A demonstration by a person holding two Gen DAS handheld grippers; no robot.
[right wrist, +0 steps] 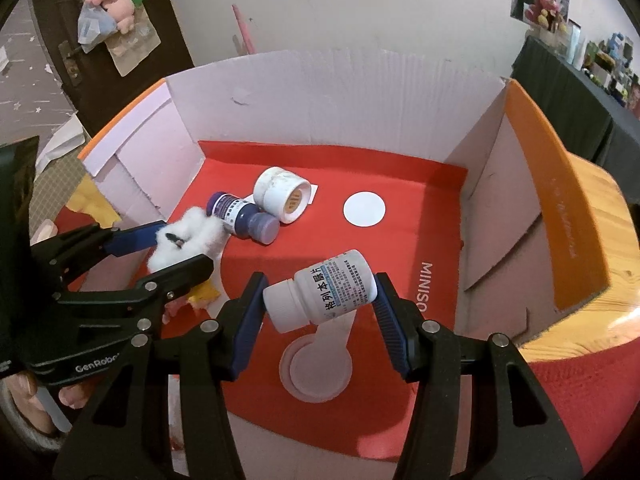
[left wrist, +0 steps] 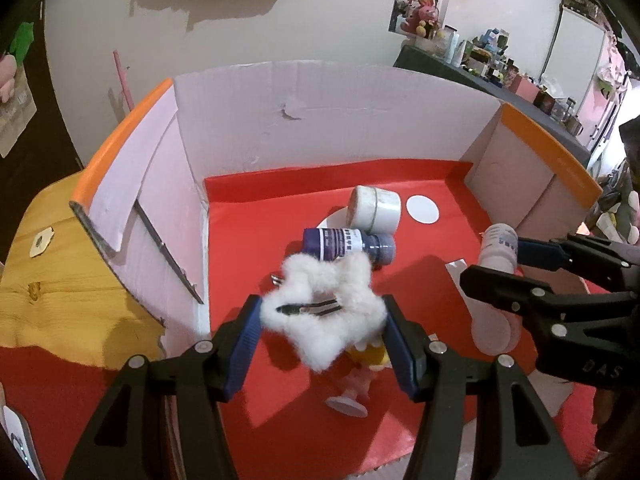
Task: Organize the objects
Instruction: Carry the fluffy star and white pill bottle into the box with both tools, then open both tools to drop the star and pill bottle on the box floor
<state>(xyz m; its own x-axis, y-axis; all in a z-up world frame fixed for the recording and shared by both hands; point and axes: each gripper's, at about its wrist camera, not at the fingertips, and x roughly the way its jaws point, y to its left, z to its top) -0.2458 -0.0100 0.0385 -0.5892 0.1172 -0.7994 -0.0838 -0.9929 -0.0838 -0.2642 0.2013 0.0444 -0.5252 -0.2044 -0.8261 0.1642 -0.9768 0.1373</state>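
Left gripper (left wrist: 322,320) angled steeply downward, blue pads (left wrist: 244,340) clamped on a white fluffy clip (left wrist: 324,316). Right gripper (right wrist: 320,300) likewise pitched down, close beside it, jaws closed on a white pill bottle (right wrist: 320,292) held crosswise.

Left tool (left wrist: 322,340): two black plastic arms, angular, with triangular cut-outs; round silver screws at joints. Ribbed dark-blue pads (left wrist: 244,344) line inner faces of fingers. Right tool (right wrist: 320,320): same build, black frame, silver screws, blue ribbed pads (right wrist: 390,328). White lettering "GenRobot", partly cut off, on left tool's side in right wrist view; faint embossed letters on right tool's side in left wrist view. Fingertips of hand under left tool, lower left.
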